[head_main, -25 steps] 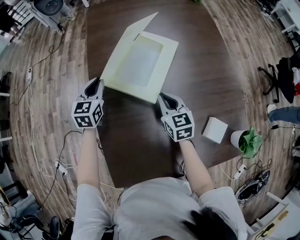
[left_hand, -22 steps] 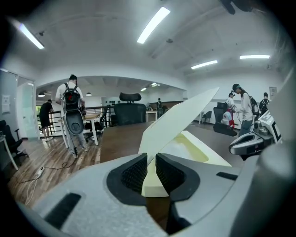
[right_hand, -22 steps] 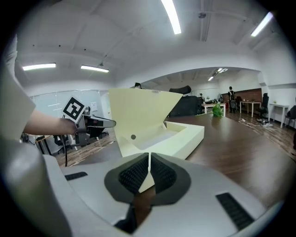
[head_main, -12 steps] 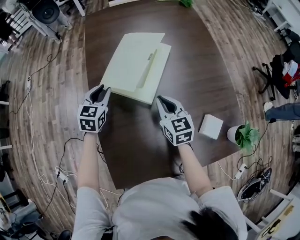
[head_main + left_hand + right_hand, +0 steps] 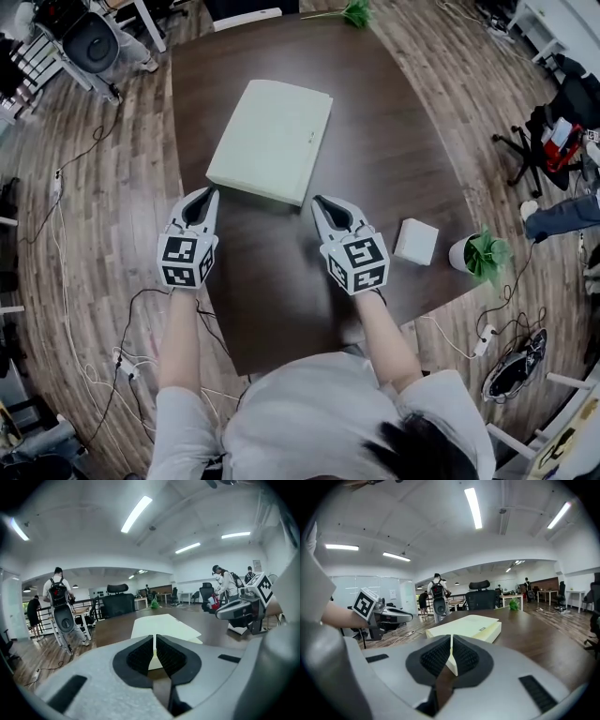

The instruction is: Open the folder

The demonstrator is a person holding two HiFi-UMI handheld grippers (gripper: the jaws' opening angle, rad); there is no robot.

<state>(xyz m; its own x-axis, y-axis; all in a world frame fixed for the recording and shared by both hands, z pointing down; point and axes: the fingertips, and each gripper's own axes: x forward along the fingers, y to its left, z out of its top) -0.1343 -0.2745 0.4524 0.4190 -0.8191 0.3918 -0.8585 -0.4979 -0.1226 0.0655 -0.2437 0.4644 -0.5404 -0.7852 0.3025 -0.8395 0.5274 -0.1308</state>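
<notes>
folder: we see it closed, flat on the dark tabletop | left tongs: pressed together, empty, just beside its near left corner | right tongs: together, empty, just beside its near right corner | white box: right of the right tongs

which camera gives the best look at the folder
The head view: the whole cream folder shows from above, lying closed on the table. Both gripper views see it only at a low, foreshortened angle, its near edge partly hidden.
</notes>
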